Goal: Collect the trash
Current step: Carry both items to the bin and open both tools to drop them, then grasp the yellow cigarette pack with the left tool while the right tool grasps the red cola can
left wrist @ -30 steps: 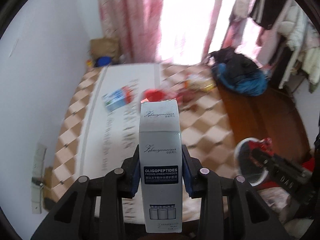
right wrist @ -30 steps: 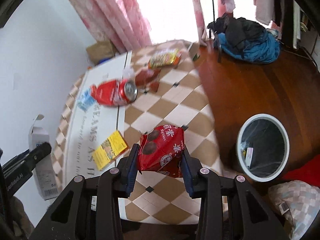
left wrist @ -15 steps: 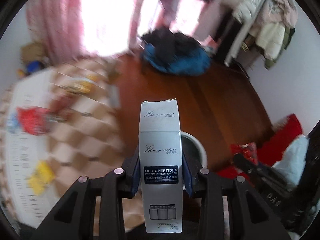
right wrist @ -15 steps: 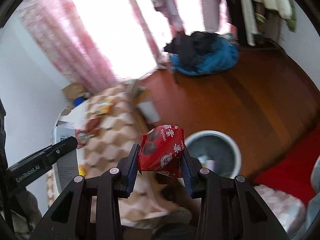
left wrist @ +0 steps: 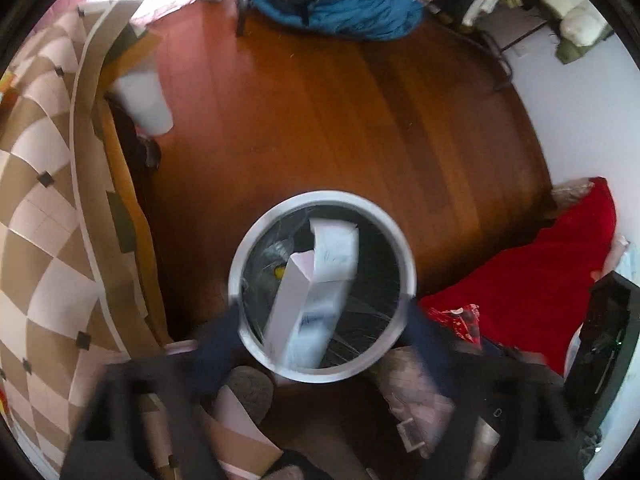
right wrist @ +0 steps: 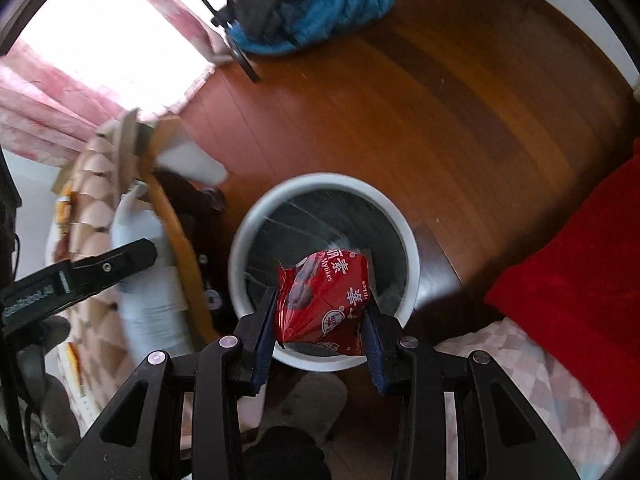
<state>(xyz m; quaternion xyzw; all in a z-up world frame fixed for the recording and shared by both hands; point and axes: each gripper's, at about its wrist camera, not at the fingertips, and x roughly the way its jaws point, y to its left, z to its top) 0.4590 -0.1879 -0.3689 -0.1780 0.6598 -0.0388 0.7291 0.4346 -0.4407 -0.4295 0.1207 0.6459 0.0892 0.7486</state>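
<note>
— Where is your left tool point(left wrist: 320, 344) now?

— It points down over the round white bin point(left wrist: 394, 236) on the wooden floor point(left wrist: 320, 120). Its jaws have just been opening and now stand spread wide, blurred, one on each side of the bin's near rim. Nothing is pressed between them.

— And the box it had?

— The white carton point(left wrist: 308, 308) is out of my grip. It shows inside the ring of the bin, tilted, its lower end blurred, against the dark liner. Whether it has landed or is in the air, I cannot tell. Other white paper lies just behind it in the bin.

— The right side?

— My right tool point(right wrist: 320, 312) is clenched on the red snack packet point(right wrist: 322, 296); both blue pads press its sides. The packet hangs over the mouth of the same bin, near the rim closest to me.

— What else is around?

— A bed with a checked cover point(left wrist: 36, 240) to the left, a red cloth point(left wrist: 560, 280) to the right, and a blue heap of clothing point(left wrist: 360, 12) at the far end of the floor. In the right wrist view the left tool's black finger shows at the left edge, in front of a blurred white shape.
</note>
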